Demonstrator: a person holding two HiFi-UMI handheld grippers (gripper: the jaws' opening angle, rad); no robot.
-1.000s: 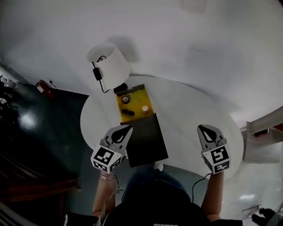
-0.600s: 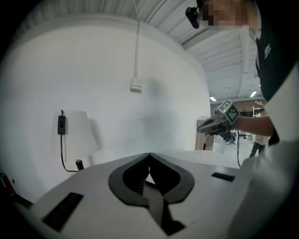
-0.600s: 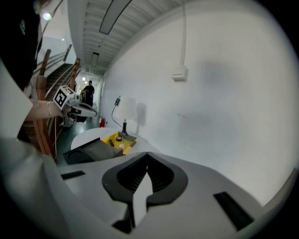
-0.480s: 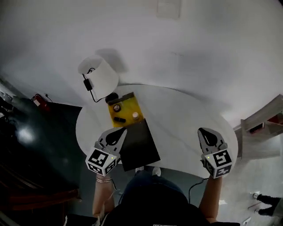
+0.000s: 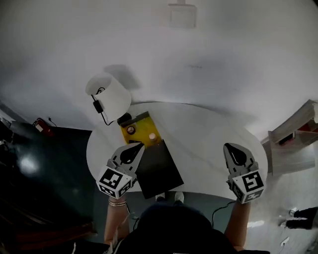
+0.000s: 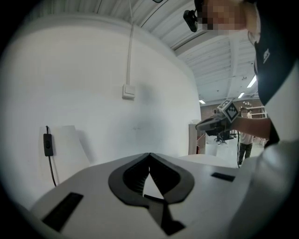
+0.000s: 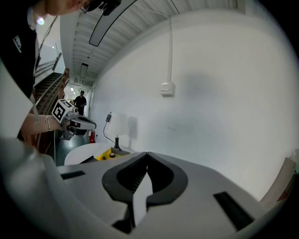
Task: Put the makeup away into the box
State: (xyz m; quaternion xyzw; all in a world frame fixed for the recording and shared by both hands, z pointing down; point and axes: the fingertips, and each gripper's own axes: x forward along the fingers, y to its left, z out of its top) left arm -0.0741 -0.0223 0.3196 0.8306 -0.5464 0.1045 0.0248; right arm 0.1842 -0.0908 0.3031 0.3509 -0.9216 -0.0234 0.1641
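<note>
left gripper (image 5: 139, 147) pinched shut, empty | right gripper (image 5: 228, 147) likewise shut, empty | risk: lamp (image 5: 107, 96) crowds the yellow box (image 5: 140, 131); a careless reach there could knock it over

The head view looks steeply down from above the person onto the round white worktop (image 5: 213, 144), far enough back to take in both claws. The left gripper view sits close behind the left claw (image 6: 149, 154) and faces almost level at the plain white wall (image 6: 93, 84). The right gripper view sits likewise behind the right claw (image 7: 147, 153). Each catches the other claw off to one side. All three views share the small white wall box (image 5: 182, 15) and the white lampshade (image 5: 107, 94).
</note>
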